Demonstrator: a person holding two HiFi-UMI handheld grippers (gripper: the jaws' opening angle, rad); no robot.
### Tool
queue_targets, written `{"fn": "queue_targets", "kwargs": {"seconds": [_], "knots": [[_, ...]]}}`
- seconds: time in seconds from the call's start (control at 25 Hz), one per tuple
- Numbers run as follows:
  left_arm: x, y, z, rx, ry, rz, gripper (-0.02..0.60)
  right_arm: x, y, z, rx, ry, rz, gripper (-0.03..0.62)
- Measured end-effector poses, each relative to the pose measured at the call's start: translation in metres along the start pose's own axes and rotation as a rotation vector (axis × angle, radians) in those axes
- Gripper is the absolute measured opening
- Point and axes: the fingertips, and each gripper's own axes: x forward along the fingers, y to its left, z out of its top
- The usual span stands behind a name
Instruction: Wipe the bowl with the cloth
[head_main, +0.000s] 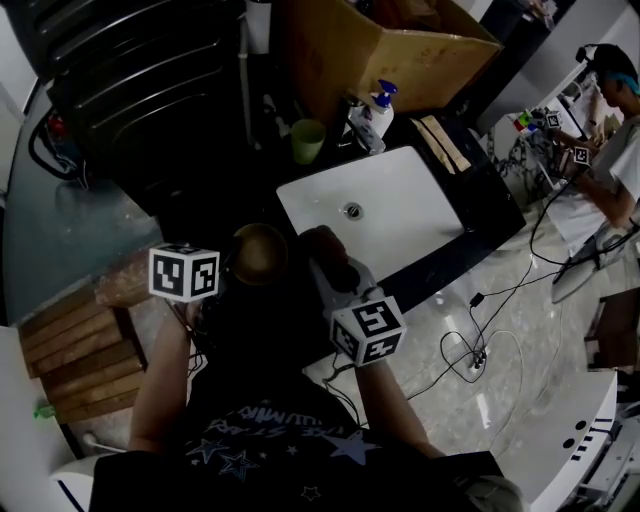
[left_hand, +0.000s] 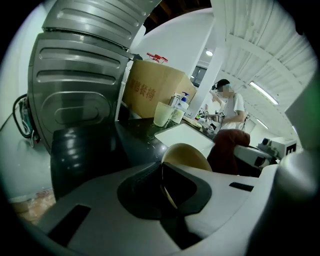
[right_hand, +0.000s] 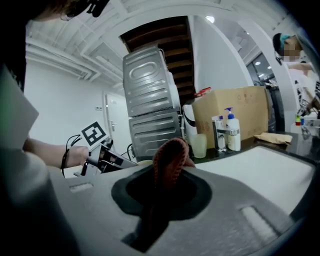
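Clearly both tools are loaded. Left of the sink (head_main: 420, 215), the left gripper (left_hand: 162, 186) has its jaws pinched together on the thin rim of the bowl (left_hand: 186, 154), with one pad inside the wall and one outside. That edge grip, I judge, leaves the hollow free and turned toward the other tool, so that the cloth can get in.

From the head view, the bowl sits just off the sink's near left corner, over the dark counter rather than the basin. Whether it rests there or is lifted I cannot tell.

Further right, at the sink's near edge, the right gripper (right_hand: 167, 200) is clamped on a fold of the reddish-brown cloth (right_hand: 170, 152). The fold stands up in a loop past the tips, and bunching it like this gives a padded nose to rub with.

The cloth lies just beside the bowl's rim on the sink side. The frames do not settle whether they touch, so I judge the wiping about to begin rather than under way.
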Motion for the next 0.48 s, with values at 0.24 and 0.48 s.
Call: {"fn": "queue_targets", "kwargs": {"seconds": [0.24, 0.48], "knots": [[-0.013, -0.03, -0.011, 0.061, -0.045, 0.078, 0.021, -0.006, 0.062, 0.0, -0.122, 0.094, 0.234, 0.055], [-0.027, -0.062, -0.019, 0.161, -0.101, 0.155, 0.021, 0.003, 0.084, -0.035, -0.248, 0.308, 0.274, 0.054]]}}
